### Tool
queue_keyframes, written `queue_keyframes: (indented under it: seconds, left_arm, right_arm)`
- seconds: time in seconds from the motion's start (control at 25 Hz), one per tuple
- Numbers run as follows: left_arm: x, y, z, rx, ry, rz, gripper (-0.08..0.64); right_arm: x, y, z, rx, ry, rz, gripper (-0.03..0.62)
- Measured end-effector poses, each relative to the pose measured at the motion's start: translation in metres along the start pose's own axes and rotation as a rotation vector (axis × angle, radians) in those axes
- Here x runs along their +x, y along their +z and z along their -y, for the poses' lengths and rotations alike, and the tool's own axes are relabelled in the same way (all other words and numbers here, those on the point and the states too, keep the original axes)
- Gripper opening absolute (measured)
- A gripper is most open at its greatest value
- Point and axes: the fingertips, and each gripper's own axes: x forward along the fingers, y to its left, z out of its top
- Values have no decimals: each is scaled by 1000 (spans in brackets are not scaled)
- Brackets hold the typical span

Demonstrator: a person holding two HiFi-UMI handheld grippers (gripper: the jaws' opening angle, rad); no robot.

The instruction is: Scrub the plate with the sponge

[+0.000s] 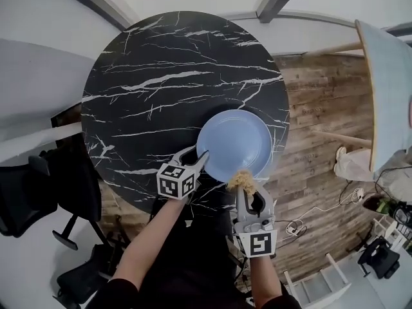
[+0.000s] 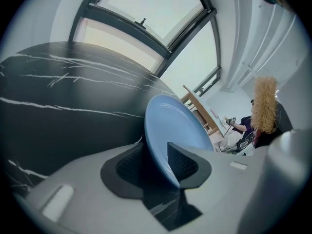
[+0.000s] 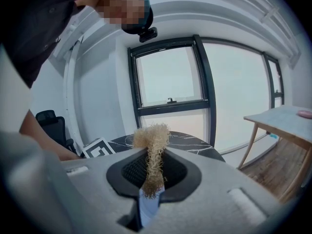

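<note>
A light blue plate (image 1: 235,143) lies on the black marble table (image 1: 167,76), near its front right edge. My left gripper (image 1: 196,154) is at the plate's left front rim. In the left gripper view the rim of the plate (image 2: 170,126) runs between the jaws of that gripper (image 2: 156,162); it lies against the right pad, and a dark gap shows on the left side. My right gripper (image 1: 246,187) is shut on a tan fibrous sponge (image 1: 243,180) just off the plate's front rim. The sponge (image 3: 153,140) sticks up between the pads of the right gripper (image 3: 153,172).
A black office chair (image 1: 26,198) stands left of the table. A pale wooden table (image 1: 386,76) is at the right, over a wood floor with cables and a white stool (image 1: 322,285). A person's shoe (image 1: 351,163) shows under that table.
</note>
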Motion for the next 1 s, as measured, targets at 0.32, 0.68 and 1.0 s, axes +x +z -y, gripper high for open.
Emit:
queue_keyframes:
  seconds: [0.32,0.68,1.0]
  left_arm:
    - [-6,-11,-7,-35,37,-20,80]
    - [-47,-48,-32,-104,108,-58,39]
    - [-45,-51,-30,-70,72,-82,45]
  right_arm:
    - [3,-14,-5,-29,30,-57,40]
    - [16,-61,-31,-137,106,-234,41]
    - [52,-121,-64,-231,224,-396,41]
